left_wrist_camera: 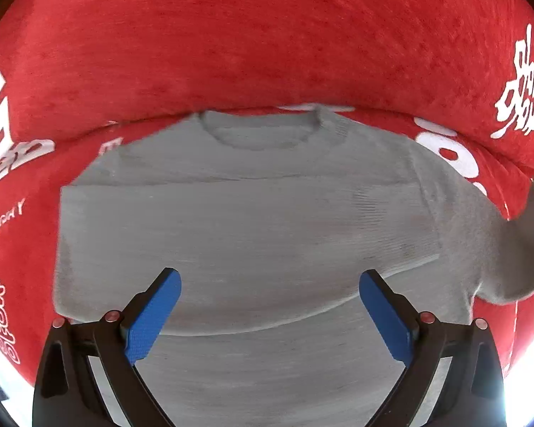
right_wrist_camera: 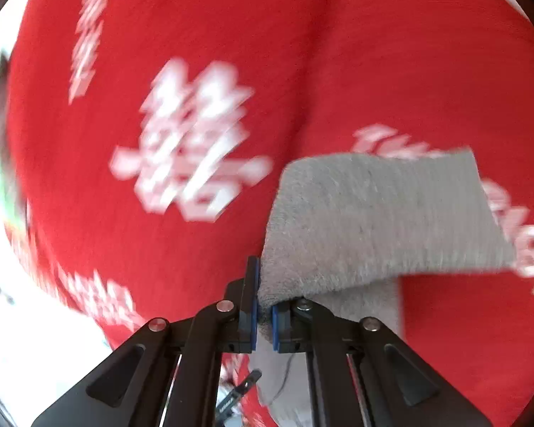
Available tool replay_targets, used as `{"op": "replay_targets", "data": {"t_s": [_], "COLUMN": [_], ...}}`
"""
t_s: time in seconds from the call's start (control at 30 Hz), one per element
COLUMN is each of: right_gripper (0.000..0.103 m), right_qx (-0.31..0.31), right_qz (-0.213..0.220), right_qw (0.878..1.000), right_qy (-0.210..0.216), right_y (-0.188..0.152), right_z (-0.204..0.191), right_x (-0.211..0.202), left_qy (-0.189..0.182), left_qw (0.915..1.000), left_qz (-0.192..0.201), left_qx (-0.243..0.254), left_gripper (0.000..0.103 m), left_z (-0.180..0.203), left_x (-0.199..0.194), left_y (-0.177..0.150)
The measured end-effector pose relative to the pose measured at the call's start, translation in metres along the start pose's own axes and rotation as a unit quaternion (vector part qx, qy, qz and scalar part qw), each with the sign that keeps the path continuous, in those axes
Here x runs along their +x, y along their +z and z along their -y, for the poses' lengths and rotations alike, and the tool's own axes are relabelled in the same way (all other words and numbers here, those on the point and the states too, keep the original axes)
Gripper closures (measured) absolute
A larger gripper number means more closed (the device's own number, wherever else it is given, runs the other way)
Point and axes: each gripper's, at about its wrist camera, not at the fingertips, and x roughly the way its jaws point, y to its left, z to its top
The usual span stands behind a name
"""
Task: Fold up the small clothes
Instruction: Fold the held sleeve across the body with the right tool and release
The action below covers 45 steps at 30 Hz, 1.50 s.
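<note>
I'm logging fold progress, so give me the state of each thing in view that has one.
gray sweater: spread flat, collar away from the camera, one sleeve lifted.
sleeve: raised off the red cover, pinched.
left gripper: jaws open, over the sweater.
right gripper: jaws shut on the sleeve.
red cover: lying under the sweater.

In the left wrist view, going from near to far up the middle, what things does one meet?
Open left gripper → body of the grey sweater → its round collar → red cover with white print.
</note>
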Motion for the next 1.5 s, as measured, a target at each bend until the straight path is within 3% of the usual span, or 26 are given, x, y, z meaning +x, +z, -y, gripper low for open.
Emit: {"op": "replay_targets", "data": {"t_s": [0.07, 0.17, 0.27, 0.4, 0.53, 0.6, 0.63, 0.67, 0.73, 0.83, 0.87, 0.93, 1.0, 1.07, 1.1, 1.2, 1.27, 1.4, 1.5], "right_gripper": [0.097, 0.097, 0.097, 0.097, 0.091, 0.079, 0.063, 0.054, 0.054, 0.094, 0.094, 0.094, 0.094, 0.092, 0.090, 0.079, 0.068, 0.065, 0.064], "right_qx": [-0.059, -0.151, -0.193, -0.204, -0.151, -0.131, -0.126, -0.121, -0.102, -0.113, -0.139, -0.227, -0.303, -0.337, -0.357, -0.364, -0.333, -0.259, -0.173], "right_qz": [-0.035, -0.100, -0.155, -0.225, -0.244, -0.230, -0.213, -0.192, -0.159, -0.139, -0.144, -0.173, -0.225, -0.267, -0.295, -0.334, -0.338, -0.302, -0.247], "right_qw": [0.998, 0.983, 0.969, 0.948, 0.944, 0.951, 0.954, 0.958, 0.965, 0.966, 0.962, 0.941, 0.911, 0.887, 0.868, 0.843, 0.853, 0.888, 0.920], "right_qy": [0.001, -0.008, -0.025, -0.094, -0.161, -0.161, -0.167, -0.174, -0.181, -0.187, -0.185, -0.180, -0.165, -0.166, -0.179, -0.214, -0.219, -0.229, -0.250], "right_y": [-0.017, -0.062, -0.106, -0.168, -0.190, -0.191, -0.188, -0.184, -0.173, -0.160, -0.162, -0.180, -0.214, -0.242, -0.261, -0.286, -0.280, -0.241, -0.196], "right_z": [-0.039, -0.095, -0.119, -0.103, -0.067, -0.063, -0.063, -0.065, -0.066, -0.081, -0.092, -0.122, -0.146, -0.149, -0.147, -0.126, -0.109, -0.084, -0.054], "right_x": [0.035, 0.104, 0.167, 0.248, 0.278, 0.269, 0.261, 0.255, 0.247, 0.254, 0.261, 0.281, 0.305, 0.317, 0.327, 0.328, 0.310, 0.260, 0.209], "left_qy": [0.000, -0.003, 0.001, 0.008, 0.001, -0.005, -0.010, -0.015, -0.023, -0.036, -0.045, -0.064, -0.081, -0.094, -0.101, -0.126, -0.137, -0.144, -0.134], "left_qw": [1.0000, 0.9997, 0.9994, 0.9988, 0.9979, 0.9976, 0.9973, 0.9969, 0.9961, 0.9947, 0.9937, 0.9914, 0.9888, 0.9863, 0.9849, 0.9805, 0.9795, 0.9796, 0.9799], "left_qz": [0.005, 0.003, 0.007, 0.004, -0.003, -0.002, -0.002, -0.002, -0.001, 0.001, 0.003, 0.008, 0.011, 0.012, 0.010, -0.005, -0.015, -0.031, -0.045], "left_qx": [-0.007, -0.024, -0.035, -0.049, -0.065, -0.069, -0.073, -0.078, -0.085, -0.096, -0.102, -0.114, -0.124, -0.135, -0.140, -0.150, -0.147, -0.137, -0.140], "left_gripper": [0.002, 0.002, 0.002, 0.002, 0.002, 0.002, 0.002, 0.002, 0.002, 0.002, 0.002, 0.002, 0.002, 0.002, 0.002, 0.002, 0.002, 0.002, 0.002], "left_z": [-0.020, -0.049, -0.076, -0.112, -0.138, -0.149, -0.155, -0.160, -0.168, -0.181, -0.186, -0.193, -0.199, -0.202, -0.203, -0.200, -0.193, -0.175, -0.168], "left_x": [-0.003, -0.007, -0.007, -0.005, 0.000, -0.001, -0.001, -0.002, -0.003, -0.006, -0.007, -0.009, -0.009, -0.007, -0.006, 0.003, 0.010, 0.023, 0.036], "left_y": [-0.004, -0.010, -0.012, -0.018, -0.026, -0.029, -0.030, -0.032, -0.034, -0.034, -0.033, -0.032, -0.030, -0.028, -0.027, -0.026, -0.025, -0.023, -0.019]}}
